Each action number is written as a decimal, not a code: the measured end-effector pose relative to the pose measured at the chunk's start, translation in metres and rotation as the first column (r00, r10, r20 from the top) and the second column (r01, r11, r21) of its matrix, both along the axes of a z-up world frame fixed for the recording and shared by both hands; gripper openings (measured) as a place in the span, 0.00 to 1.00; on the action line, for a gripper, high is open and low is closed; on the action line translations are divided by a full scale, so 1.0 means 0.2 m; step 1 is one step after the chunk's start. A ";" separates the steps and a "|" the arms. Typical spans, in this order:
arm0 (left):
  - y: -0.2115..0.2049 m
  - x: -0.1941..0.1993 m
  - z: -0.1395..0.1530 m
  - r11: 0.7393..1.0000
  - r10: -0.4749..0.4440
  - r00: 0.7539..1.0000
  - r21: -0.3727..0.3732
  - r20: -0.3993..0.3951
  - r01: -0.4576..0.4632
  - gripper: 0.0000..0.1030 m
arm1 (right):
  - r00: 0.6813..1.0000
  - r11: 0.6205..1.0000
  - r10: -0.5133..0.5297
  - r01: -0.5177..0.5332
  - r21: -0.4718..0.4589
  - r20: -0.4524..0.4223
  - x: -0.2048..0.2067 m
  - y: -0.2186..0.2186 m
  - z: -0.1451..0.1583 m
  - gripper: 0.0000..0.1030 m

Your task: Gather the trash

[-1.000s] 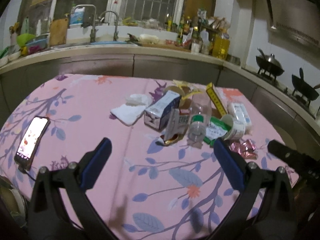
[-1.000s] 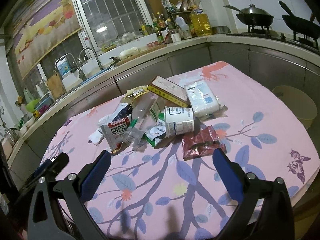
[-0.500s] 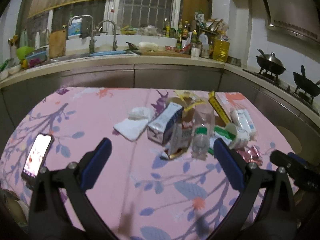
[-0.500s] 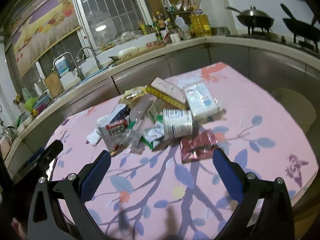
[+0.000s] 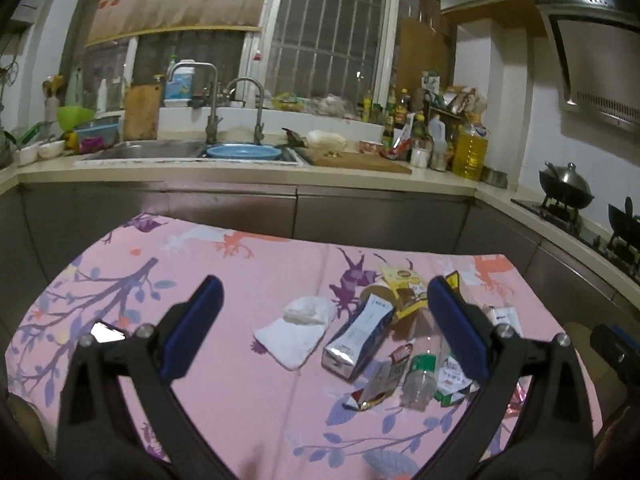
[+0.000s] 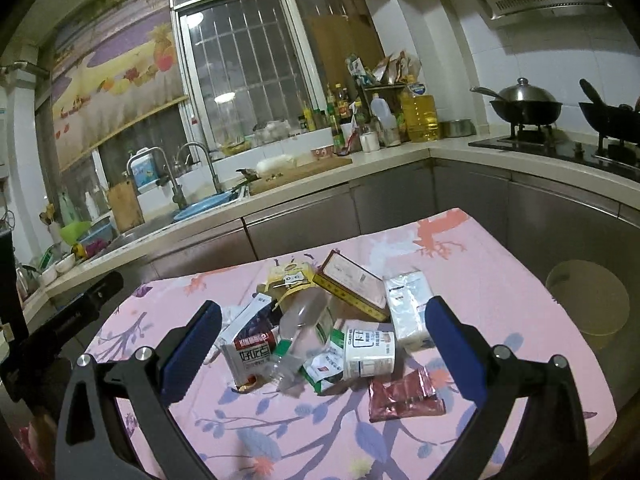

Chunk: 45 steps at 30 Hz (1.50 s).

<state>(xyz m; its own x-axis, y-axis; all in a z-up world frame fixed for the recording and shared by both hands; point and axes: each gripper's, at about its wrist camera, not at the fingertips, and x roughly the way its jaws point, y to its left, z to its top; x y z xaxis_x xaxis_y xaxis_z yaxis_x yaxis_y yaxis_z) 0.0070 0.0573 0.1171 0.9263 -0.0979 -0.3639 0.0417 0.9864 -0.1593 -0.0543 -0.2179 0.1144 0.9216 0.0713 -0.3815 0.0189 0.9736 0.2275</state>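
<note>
Left gripper (image 5: 324, 314): held above the pink tablecloth (image 5: 224, 392), jaws spread wide, nothing gripped.
Right gripper (image 6: 323, 322): likewise held wide apart over the table, nothing between the blue pads (image 6: 456, 354).
Trash pile (image 6: 320, 328): heaped mid-table; a clear plastic bottle (image 6: 298, 340), a white paper cup (image 6: 370, 348) on its side and a milk carton (image 5: 358, 338) are touching.
Red foil wrapper (image 6: 404, 396): laid just beside the cup.
White cloth (image 5: 298, 332): laid left of the carton.
Phone (image 5: 106, 331): seen at the table's left edge.
</note>
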 end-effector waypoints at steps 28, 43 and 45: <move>0.17 0.14 -0.20 1.000 0.007 0.998 0.019 -0.057 -0.006 0.95 | 0.995 1.000 -0.012 0.011 -0.010 -0.099 0.16 0.06 -0.12 0.94; 0.13 0.24 -0.37 0.997 -0.081 0.983 -0.002 -0.162 0.082 0.94 | 0.973 0.999 -0.019 0.025 0.024 -0.228 0.19 -0.10 -0.33 0.51; 0.05 0.26 -0.39 0.987 -0.153 0.972 0.011 -0.180 0.157 0.84 | 0.970 0.999 -0.007 0.015 0.029 -0.245 0.20 -0.11 -0.36 0.44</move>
<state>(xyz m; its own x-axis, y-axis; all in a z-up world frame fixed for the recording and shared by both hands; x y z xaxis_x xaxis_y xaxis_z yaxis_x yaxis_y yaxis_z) 0.0585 0.0677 0.0384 0.8205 -0.2242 -0.5258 0.1678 0.9738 -0.1534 -0.0151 -0.2395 0.0419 0.8015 0.0769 -0.5931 0.0880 0.9658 0.2441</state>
